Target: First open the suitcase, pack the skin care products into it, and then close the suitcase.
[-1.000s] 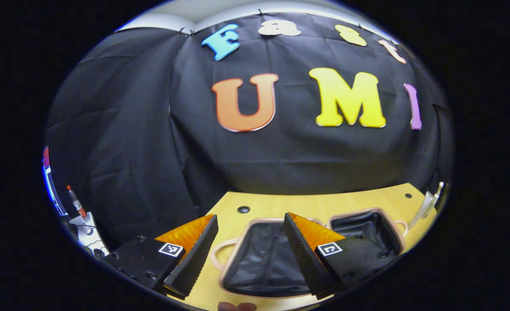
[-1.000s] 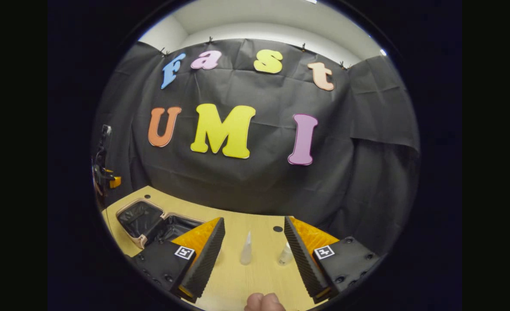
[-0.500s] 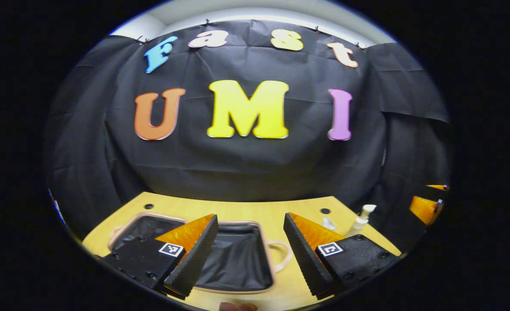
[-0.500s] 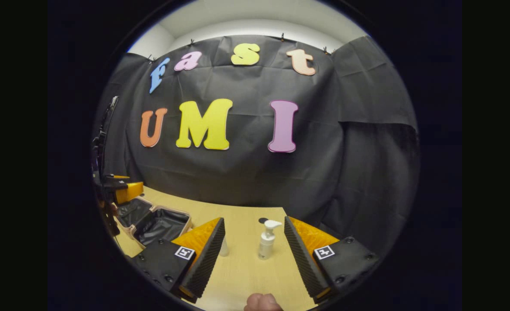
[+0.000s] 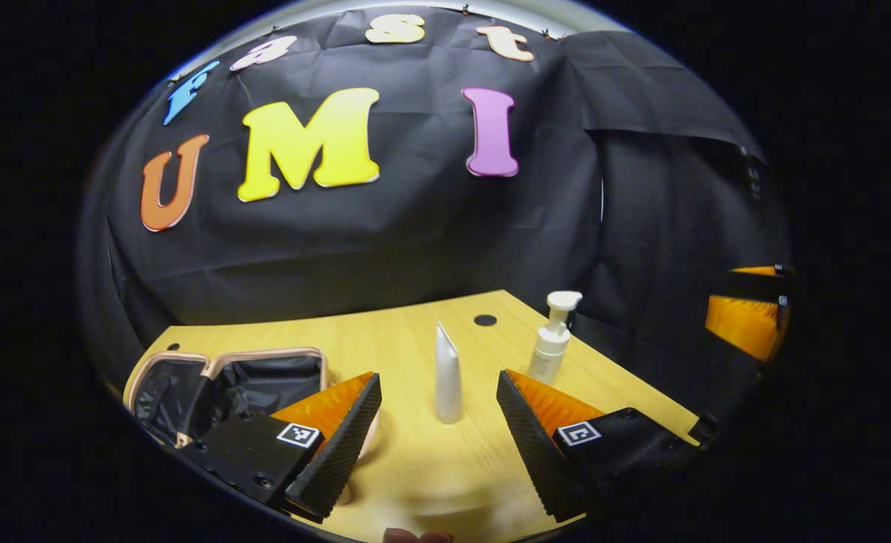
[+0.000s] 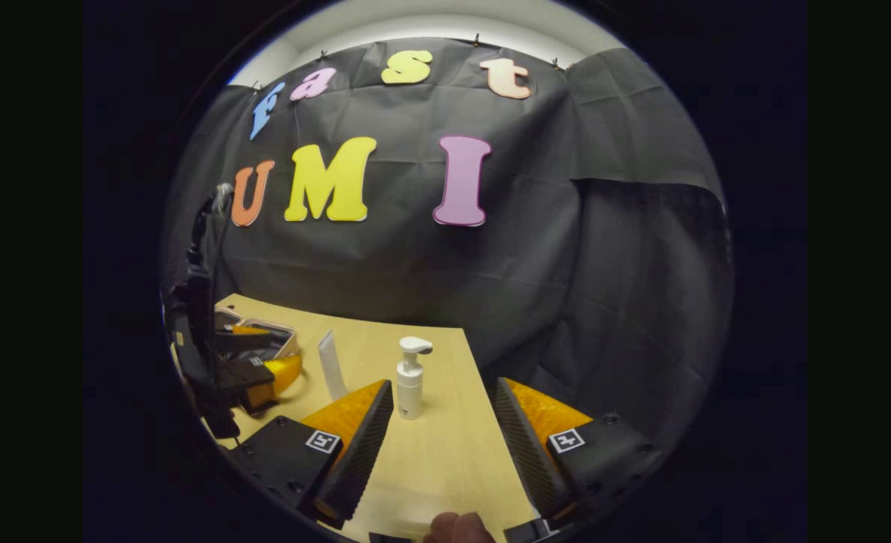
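The suitcase [image 5: 226, 377] lies open on the left of the wooden table [image 5: 415, 332], pink-rimmed with black lining. A white tube [image 5: 447, 375] stands upright just ahead of my left gripper [image 5: 437, 445], which is open and empty, the tube lined up with its gap. A white pump bottle [image 5: 553, 339] stands right of the tube. In the right gripper view the pump bottle [image 6: 410, 377] is ahead and left of my open, empty right gripper [image 6: 445, 445]. The tube [image 6: 331, 366] stands farther left, with the left gripper [image 6: 290, 351] beside it, partly covering the suitcase [image 6: 268, 332].
The table's far and right edges meet the black cloth wall. A dark round hole [image 5: 484, 320] sits in the tabletop behind the tube. My right gripper [image 5: 720, 298] shows at the far right of the left gripper view. A thumb [image 6: 456, 528] rests at the bottom edge.
My left gripper has swung right from over the open suitcase to face the tube. The right gripper has also turned right, so the pump bottle now sits left of its gap.
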`<state>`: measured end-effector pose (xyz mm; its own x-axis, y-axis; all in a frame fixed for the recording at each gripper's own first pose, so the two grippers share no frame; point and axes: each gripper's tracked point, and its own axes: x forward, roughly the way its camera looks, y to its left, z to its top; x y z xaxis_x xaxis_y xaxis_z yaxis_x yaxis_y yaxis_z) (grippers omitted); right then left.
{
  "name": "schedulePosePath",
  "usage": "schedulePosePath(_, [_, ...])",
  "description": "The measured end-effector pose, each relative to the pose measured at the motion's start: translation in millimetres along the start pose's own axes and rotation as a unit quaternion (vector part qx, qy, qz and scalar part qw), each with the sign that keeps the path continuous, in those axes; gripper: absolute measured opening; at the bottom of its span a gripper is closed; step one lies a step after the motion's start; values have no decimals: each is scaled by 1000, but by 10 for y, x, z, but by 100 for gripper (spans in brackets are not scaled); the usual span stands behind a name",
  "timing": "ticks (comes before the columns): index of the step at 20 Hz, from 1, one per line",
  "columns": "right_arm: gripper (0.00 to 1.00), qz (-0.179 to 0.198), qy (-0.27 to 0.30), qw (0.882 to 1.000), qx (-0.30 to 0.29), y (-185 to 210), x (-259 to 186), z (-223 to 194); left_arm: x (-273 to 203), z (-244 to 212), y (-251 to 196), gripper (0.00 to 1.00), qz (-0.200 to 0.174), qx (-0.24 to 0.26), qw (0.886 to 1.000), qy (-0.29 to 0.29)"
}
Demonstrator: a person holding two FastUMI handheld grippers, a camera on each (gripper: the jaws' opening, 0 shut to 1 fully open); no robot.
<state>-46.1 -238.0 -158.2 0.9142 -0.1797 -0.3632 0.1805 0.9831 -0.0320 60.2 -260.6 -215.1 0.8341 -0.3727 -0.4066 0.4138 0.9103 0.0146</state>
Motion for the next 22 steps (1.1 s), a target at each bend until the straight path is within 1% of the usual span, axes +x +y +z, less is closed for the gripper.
schedulePosePath(2, [81, -5, 7, 1000, 2, -84, 13, -27, 174, -178, -94, 98, -4, 8, 1000, 16])
schedulePosePath(3, [82, -6, 10, 1000, -1, -121, 14, -35, 272, -248, -101, 99, 1, 13, 1000, 20])
schedulePosePath(5, [81, -9, 18, 1000, -8, -204, 30, -56, 454, -386, -72, 99, 11, 15, 999, 29])
schedulePosePath(7, [82, -13, 24, 1000, -15, -278, 68, -81, 625, -511, -10, 100, 23, 6, 999, 38])
schedulePosePath(8, [82, -14, 28, 999, -17, -308, 87, -107, 716, -569, 28, 98, 29, 1, 999, 44])
schedulePosePath(11, [82, -19, 38, 999, -20, -353, 159, -170, 925, -777, 97, 99, 34, -21, 997, 69])
schedulePosePath(12, [82, -19, 43, 999, -17, -358, 177, -203, 972, -825, 119, 99, 37, -19, 996, 74])
schedulePosePath(13, [81, -18, 47, 999, -15, -362, 200, -234, 1014, -857, 146, 99, 42, -15, 996, 78])
schedulePosePath(15, [82, -15, 54, 998, -16, -365, 264, -287, 1100, -916, 145, 98, 38, -16, 996, 85])
schedulePosePath(16, [81, -15, 55, 998, -16, -368, 288, -291, 1123, -935, 157, 100, 40, -15, 995, 88])
schedulePosePath(18, [82, -15, 56, 998, -13, -387, 346, -293, 1189, -966, 143, 96, 34, -19, 995, 94])
schedulePosePath(20, [81, -14, 56, 998, -12, -377, 376, -298, 1264, -987, 134, 97, 30, -21, 994, 102])
schedulePosePath(22, [82, -13, 58, 998, -11, -379, 395, -324, 1301, -1024, 150, 94, 35, -30, 992, 115])
